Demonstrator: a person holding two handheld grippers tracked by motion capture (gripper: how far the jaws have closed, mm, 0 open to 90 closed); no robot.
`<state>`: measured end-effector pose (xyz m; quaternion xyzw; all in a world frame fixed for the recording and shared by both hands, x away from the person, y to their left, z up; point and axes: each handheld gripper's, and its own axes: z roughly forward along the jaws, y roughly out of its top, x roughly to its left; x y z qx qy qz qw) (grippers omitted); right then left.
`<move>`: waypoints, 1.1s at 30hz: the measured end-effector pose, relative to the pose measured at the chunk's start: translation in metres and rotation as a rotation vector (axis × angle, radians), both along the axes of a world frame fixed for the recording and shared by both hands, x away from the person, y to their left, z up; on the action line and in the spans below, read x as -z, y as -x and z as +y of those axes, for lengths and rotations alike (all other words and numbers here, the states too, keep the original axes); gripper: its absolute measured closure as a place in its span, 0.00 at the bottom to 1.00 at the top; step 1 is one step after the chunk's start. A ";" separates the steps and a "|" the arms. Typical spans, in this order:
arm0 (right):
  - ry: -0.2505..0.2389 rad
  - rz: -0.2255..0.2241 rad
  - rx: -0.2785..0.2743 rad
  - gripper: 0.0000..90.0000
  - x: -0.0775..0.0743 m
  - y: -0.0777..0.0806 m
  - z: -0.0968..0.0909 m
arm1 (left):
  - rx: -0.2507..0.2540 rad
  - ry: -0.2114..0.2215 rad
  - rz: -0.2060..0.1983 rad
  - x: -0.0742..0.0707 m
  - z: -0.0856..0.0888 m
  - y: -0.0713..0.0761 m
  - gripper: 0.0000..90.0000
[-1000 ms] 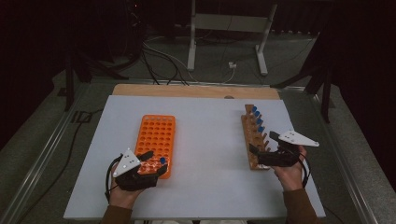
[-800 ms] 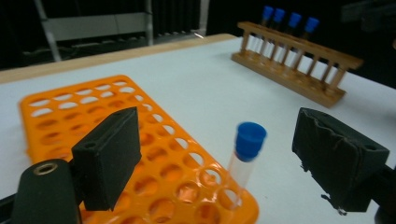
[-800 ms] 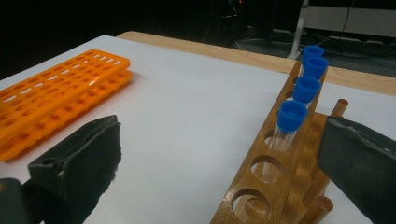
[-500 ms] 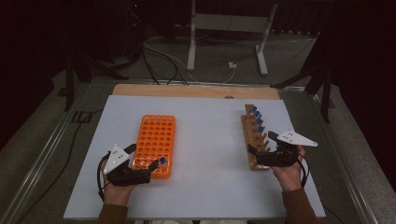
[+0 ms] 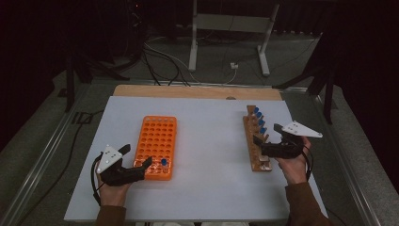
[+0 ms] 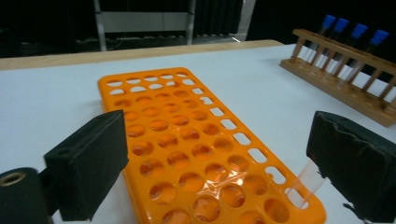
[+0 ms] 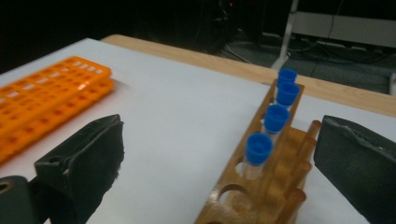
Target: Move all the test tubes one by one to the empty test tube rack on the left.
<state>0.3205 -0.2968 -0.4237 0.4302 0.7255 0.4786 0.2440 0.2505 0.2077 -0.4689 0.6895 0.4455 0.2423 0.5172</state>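
Left tool (image 5: 134, 165) had just been opening; its jaws stood apart beside the near end of the orange rack (image 5: 156, 146), nothing pressed between them. One blue-capped tube (image 5: 164, 162) stood in a near-corner hole, likely just released. Right tool (image 5: 265, 145), jaws apart, waited at the wooden rack (image 5: 254, 141) on the bench (image 5: 211, 141), probably to fetch another tube.

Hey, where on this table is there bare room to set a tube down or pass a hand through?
The widest bare stretch of the white table lies between the orange rack and the wooden rack. More free board runs along the far edge behind both racks. It is crowded at the orange rack's near end, around the left gripper, and by the right gripper at the wooden rack.
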 end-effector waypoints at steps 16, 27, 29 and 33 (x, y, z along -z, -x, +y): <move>0.057 0.096 0.019 0.47 0.022 -0.029 -0.003 | -0.018 0.028 0.023 0.004 0.004 -0.002 0.01; 0.091 0.119 0.026 0.82 0.032 -0.034 0.001 | -0.020 0.023 0.026 0.006 0.002 -0.002 0.01; 0.099 0.112 0.031 0.83 0.032 -0.034 0.002 | -0.019 0.023 0.028 0.006 0.002 -0.002 0.01; 0.121 0.106 0.037 0.84 0.032 -0.034 0.003 | -0.019 0.023 0.027 0.006 0.002 -0.002 0.01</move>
